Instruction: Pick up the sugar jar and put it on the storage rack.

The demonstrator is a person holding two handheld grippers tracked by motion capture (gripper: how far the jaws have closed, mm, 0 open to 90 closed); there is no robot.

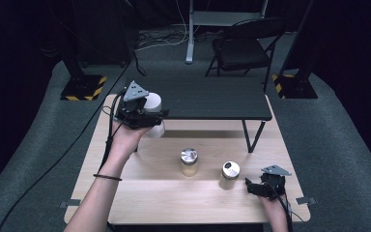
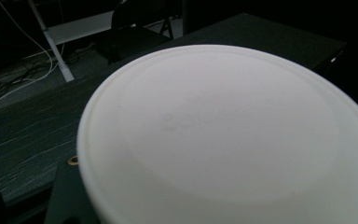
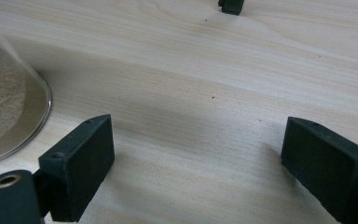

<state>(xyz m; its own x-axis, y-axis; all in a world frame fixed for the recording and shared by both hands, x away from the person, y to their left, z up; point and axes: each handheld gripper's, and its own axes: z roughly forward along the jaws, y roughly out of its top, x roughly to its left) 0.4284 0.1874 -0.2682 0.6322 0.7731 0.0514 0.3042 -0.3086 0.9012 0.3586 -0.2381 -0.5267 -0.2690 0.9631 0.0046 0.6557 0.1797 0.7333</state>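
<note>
We are holding a white container (image 1: 153, 102) in the left hand-held gripper (image 1: 142, 116), its jaws closed on it, raised near the front left edge of the black shelf (image 1: 207, 99) above the worktop (image 1: 164, 193). In the left gripper view its pale lid (image 2: 223, 135) is looming close. We are judging this the carrying step; next we need a level set-down on the shelf. The right hand-held gripper (image 3: 193, 172) is resting wide open and empty just beside a sand-filled jar (image 1: 230, 175); another jar (image 1: 189, 162) is standing near it.
</note>
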